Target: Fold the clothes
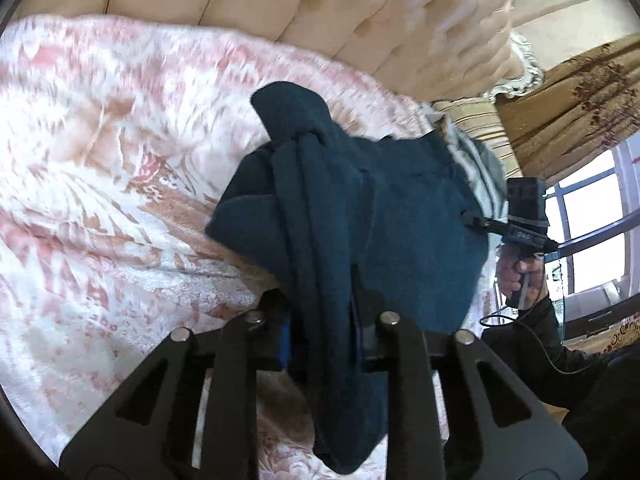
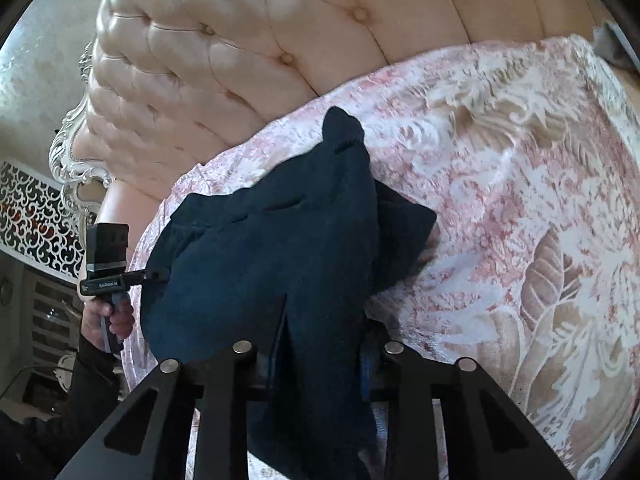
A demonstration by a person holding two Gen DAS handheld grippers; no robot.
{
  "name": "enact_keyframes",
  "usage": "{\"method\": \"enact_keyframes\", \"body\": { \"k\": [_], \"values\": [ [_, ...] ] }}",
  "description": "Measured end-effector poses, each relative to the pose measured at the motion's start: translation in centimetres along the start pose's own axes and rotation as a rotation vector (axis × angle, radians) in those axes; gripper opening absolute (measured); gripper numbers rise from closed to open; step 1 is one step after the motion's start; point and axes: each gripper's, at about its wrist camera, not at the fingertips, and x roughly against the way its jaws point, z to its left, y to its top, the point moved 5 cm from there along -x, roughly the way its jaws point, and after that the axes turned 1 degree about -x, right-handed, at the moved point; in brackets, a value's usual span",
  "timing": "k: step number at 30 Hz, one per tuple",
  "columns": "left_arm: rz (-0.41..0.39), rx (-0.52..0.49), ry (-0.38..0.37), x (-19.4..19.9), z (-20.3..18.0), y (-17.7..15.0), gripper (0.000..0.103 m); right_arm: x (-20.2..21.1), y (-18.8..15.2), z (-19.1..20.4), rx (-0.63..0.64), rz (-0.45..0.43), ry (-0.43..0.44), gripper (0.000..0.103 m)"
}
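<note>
- The dark teal garment hangs bunched between my two tools above the bed; I judge it a soft, thick, light knit that sags and will not hold a crease by itself.
- My left tool is clamped narrow on a rolled edge; my right tool likewise pinches a thick fold.
- I'd hold corners or a hem, not mid-cloth.
- The pink floral bedspread lies rumpled below; the tufted headboard is at 12 o'clock and a window at 3 o'clock.

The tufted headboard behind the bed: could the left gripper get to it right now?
Probably not freely: the left gripper is shut on the dark blue garment, which the right gripper also grips.
</note>
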Motion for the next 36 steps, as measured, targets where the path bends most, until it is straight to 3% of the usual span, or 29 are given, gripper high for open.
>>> {"method": "enact_keyframes", "body": {
  "k": [7,11,15,17,19,21,24,25,27,28,29,33,36],
  "values": [
    [-0.046,-0.038,-0.072,1.5,-2.5,0.8,0.02,1.8,0.6,1.0,0.0,-0.026,0.042,0.027],
    [-0.006,-0.029,-0.049,0.0,-1.4,0.2,0.02,2.2,0.7,0.8,-0.008,-0.027,0.027,0.026],
    [0.041,-0.038,0.014,-1.0,0.3,-0.9,0.021,0.4,-0.1,-0.6,0.002,0.015,-0.067,0.026],
    [0.047,-0.02,0.021,-1.4,1.0,-1.1,0.026,-0.3,-0.4,-1.1,-0.003,0.032,-0.07,0.026],
    [0.061,-0.008,0.036,-2.0,1.6,-1.3,0.046,-0.4,-0.3,-1.5,-0.03,0.034,-0.068,0.029],
    [0.074,-0.011,0.041,-2.8,1.5,-1.7,0.048,-0.6,-0.3,-1.9,-0.042,0.04,-0.081,0.049],
    [0.083,0.008,0.046,-3.9,1.7,-1.9,0.064,-0.7,-0.4,-2.2,-0.042,0.04,-0.079,0.051],
    [0.085,0.018,0.046,-4.0,2.0,-2.0,0.065,-0.8,-0.4,-2.3,-0.047,0.041,-0.069,0.052],
    [0.077,0.024,0.024,-4.3,2.0,-1.9,0.063,-1.0,-0.4,-2.4,-0.061,0.037,-0.044,0.056],
    [0.077,0.016,0.015,-4.4,1.8,-1.9,0.053,-1.0,-0.4,-2.4,-0.06,0.033,-0.046,0.057],
    [0.08,0.011,0.011,-4.5,1.5,-1.9,0.049,-1.1,-0.4,-2.3,-0.057,0.028,-0.05,0.056],
    [0.069,-0.012,0.024,-3.4,0.8,-1.5,0.028,-0.8,-0.2,-0.6,0.006,0.019,-0.075,0.03],
    [0.035,-0.025,0.024,-2.1,0.0,-0.9,0.023,-0.2,0.0,-0.5,0.006,0.004,-0.054,0.027]
  ]
}}
